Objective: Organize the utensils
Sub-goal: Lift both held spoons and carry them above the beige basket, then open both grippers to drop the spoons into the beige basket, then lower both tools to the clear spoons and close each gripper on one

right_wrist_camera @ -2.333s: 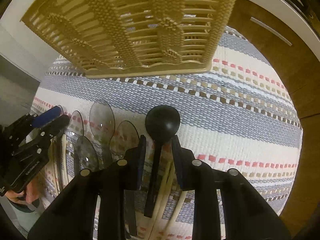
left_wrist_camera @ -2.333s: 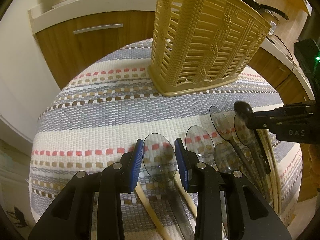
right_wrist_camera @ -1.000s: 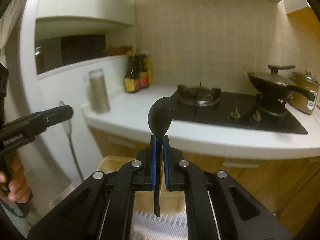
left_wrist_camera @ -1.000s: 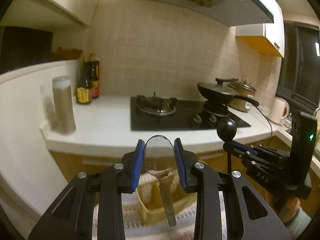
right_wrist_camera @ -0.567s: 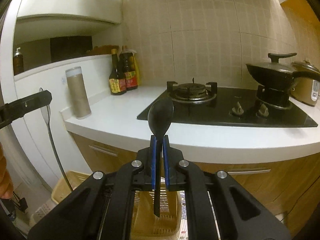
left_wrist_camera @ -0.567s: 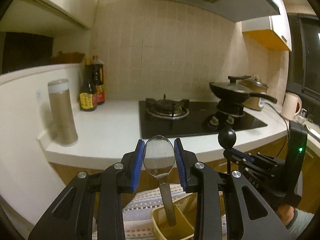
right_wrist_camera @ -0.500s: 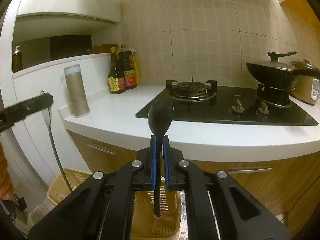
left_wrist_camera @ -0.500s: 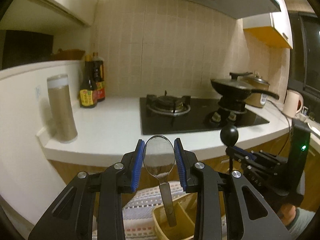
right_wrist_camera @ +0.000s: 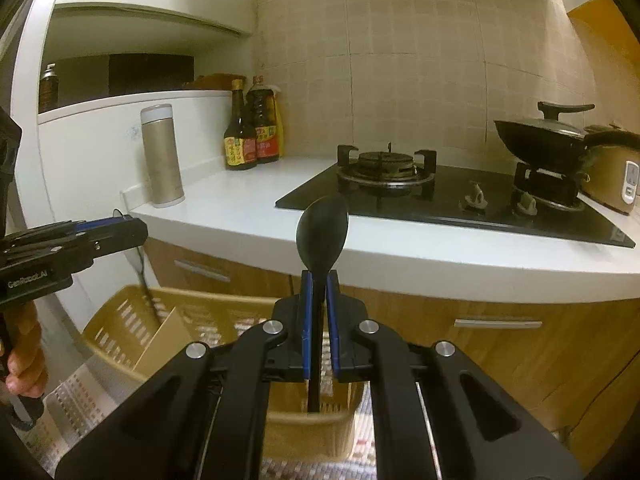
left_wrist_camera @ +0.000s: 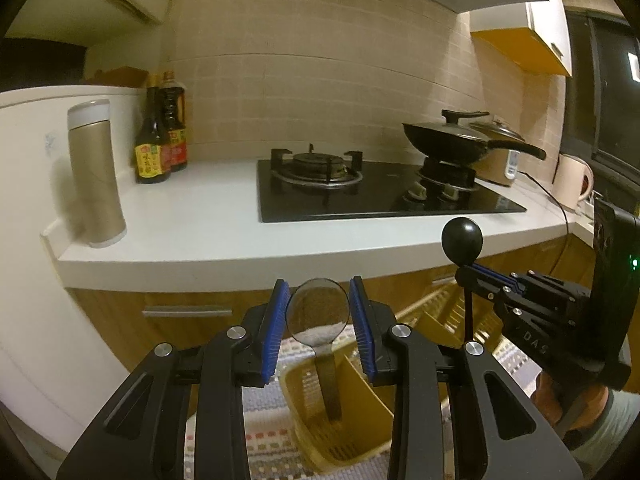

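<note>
1. The left gripper [left_wrist_camera: 318,326] has a clear spoon [left_wrist_camera: 318,314] upright between its fingers, bowl at the tips and handle hanging below them into the near cell of the caddy [left_wrist_camera: 304,384]. Its jaws are opening; a sliver of gap shows on each side of the bowl, so the spoon looks to be slipping free rather than pinched.

2. The right gripper [right_wrist_camera: 319,320] is clenched on the neck of a black spoon [right_wrist_camera: 322,236]. The bowl stands above the fingertips, and the handle runs down between the fingers into the caddy [right_wrist_camera: 120,312].

3. Both spoons are upright with their lower ends inside the caddy's rim, in separate cells as far as I can tell.

4. Progress, as I judge it: these two spoons are all but delivered. The clear one is being let go; the black one has yet to be released.

5. What is left cannot be counted from here. The striped mat [left_wrist_camera: 260,436] beneath the caddy shows only in part, and no other utensils are in view. Whether the caddy holds anything else is hidden by its walls.
</note>
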`<state>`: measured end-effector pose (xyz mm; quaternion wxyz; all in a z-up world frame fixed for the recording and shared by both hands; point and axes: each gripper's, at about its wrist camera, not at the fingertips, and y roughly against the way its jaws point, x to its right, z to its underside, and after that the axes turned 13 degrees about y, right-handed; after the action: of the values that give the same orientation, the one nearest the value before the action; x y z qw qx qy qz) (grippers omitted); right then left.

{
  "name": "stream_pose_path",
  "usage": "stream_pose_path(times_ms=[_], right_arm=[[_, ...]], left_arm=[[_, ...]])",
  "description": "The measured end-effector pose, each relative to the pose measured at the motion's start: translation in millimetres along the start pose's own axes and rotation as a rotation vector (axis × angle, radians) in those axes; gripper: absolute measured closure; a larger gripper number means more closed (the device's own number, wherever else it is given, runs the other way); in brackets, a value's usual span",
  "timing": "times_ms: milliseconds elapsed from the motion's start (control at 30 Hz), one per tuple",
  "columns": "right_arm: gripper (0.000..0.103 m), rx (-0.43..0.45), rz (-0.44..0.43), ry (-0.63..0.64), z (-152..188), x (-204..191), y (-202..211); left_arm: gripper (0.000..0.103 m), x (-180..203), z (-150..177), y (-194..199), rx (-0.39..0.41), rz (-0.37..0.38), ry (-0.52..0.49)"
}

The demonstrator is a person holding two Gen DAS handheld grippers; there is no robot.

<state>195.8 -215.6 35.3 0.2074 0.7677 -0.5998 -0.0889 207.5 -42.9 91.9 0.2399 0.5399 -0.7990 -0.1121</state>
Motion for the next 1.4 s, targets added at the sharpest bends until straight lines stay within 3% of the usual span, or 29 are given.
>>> stream_pose_path(times_ms=[167,300,800,967,1067,1267,1400], right_arm=[[0.095,-0.018,-0.023,-0.010,5,1,19],[0.081,-0.043,-0.055,-0.029,7,3,31],[0.080,-0.098,-0.089,0.031,1,-29,89],[0.080,-0.221,-0.152,0.038,11,-47,85],[0.080,-0.356,-0.201,0.027,27,-56,69],[0.080,-0.617,-0.330,-0.029,67,-67,38],[0.080,-0.700,-0.345,-0.025,87,-73,28]], left_arm=[[0.064,1,3,14,0.002,0.004,0.002],[0.063,-3,5,27,-0.014,0.021,0.035],[0.062,-3,23,85,-0.064,0.007,0.085],[0.062,-5,46,83,-0.187,-0.022,0.105],[0.062,-11,68,71,-0.308,-0.047,0.135],[0.064,-22,118,57,-0.535,0.064,0.224],[0.064,-22,141,52,-0.610,0.068,0.232]])
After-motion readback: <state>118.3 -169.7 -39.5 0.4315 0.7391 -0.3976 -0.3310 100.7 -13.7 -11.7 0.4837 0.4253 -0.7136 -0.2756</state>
